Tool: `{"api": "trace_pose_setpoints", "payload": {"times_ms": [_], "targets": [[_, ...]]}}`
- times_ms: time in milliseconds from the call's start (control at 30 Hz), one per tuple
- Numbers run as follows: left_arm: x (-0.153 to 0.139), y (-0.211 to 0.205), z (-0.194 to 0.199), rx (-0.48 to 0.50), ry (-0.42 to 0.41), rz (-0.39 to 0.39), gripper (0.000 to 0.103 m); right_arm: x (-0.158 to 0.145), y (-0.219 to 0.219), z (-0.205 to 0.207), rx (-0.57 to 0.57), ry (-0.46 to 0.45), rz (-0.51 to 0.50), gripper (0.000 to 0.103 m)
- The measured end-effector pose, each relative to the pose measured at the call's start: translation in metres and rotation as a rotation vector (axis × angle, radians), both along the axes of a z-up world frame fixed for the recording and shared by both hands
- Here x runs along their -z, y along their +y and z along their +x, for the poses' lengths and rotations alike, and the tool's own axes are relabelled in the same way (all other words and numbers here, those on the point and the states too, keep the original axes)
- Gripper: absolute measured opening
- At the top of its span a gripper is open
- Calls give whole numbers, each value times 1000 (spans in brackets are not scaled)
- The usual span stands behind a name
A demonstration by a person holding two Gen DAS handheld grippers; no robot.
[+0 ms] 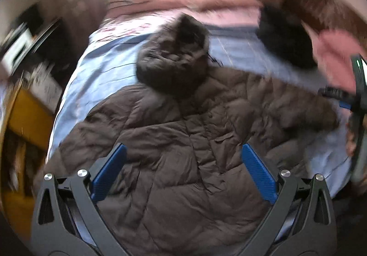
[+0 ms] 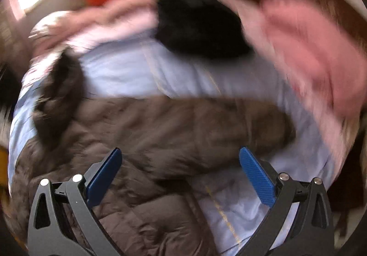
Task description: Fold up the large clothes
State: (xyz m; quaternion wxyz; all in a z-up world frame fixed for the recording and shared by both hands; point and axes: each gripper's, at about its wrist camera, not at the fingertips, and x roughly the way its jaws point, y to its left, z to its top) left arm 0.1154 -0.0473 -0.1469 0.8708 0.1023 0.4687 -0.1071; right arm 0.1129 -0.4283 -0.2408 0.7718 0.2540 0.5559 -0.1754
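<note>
Brown coat (image 1: 183,141) lies apparently below both spread hand-held grippers (image 1: 183,152).

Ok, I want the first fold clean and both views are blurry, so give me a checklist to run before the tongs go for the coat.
1. Brown coat spread flat on the bed: ok, front up, hood at the far end.
2. Left tongs open and empty: ok.
3. Right tongs open and empty: ok.
4. Right sleeve laid out for gripping: ok, stretched sideways on the blue sheet.
5. Fold area free of other clothes: cannot tell; black garment and pink garment lie near the sleeve end.
6. Coat front closed: cannot tell, too blurred.
</note>
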Motion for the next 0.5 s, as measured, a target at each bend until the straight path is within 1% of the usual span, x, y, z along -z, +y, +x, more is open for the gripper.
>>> {"api": "trace_pose_setpoints", "payload": {"times_ms": [33,67,100,133,167,200,267,300,367,433,500], "targets": [[11,-6,4,5,-9,2,101,29,-14,3,13,44,175,101],[31,-10,8,12,-15,10,101,51,-25,3,48,77,292,101],[48,-13,12,21,0,33,101,72,-40,1,98,110,378,101],[66,-20,16,30,45,67,101,88,-54,-4,157,143,416,101],[87,-27,21,49,138,90,101,101,-70,-10,225,171,429,101],[102,-34,25,80,227,66,101,109,-82,-14,272,186,433,101],[125,-43,22,139,381,-13,101,126,-107,-19,357,216,436,101],[130,-45,20,147,413,-18,101,134,-122,-22,403,227,431,101],[137,-48,13,166,465,-28,101,147,-146,-26,470,215,441,101],[135,-46,9,170,470,-29,101,159,-167,-34,553,179,474,101],[133,-43,7,160,441,-4,101,168,-182,-45,636,124,520,101]]}}
